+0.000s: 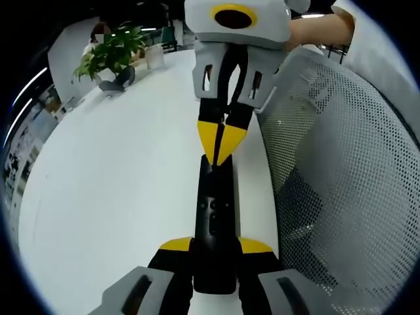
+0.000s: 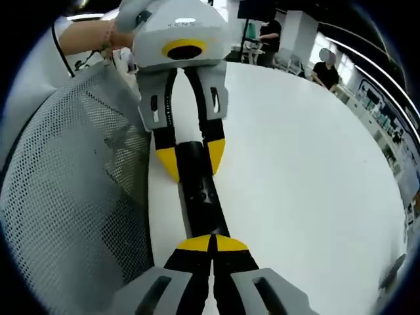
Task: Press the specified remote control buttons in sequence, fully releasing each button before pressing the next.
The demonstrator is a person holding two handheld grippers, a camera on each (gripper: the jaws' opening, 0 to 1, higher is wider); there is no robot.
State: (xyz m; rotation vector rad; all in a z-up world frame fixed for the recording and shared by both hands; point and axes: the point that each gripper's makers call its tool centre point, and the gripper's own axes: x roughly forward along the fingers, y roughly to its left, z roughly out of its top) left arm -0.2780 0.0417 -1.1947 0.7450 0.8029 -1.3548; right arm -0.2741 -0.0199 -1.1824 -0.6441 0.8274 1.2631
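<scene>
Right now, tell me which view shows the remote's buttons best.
The left gripper view: the remote control lies lengthwise with its buttons unobstructed. In the right gripper view the remote control shows buttons too, smaller, partly behind the right gripper.

A: We're seeing a big round white tabletop (image 1: 118, 197), and over at its far edge a leafy green potted plant (image 1: 108, 52) with something dark grey just beside it, too blurry to call.

B: Yep, plus a grey mesh chair back (image 2: 72, 190) right against the table's edge, and two dark-clothed people (image 2: 326, 72) behind the table.
</scene>
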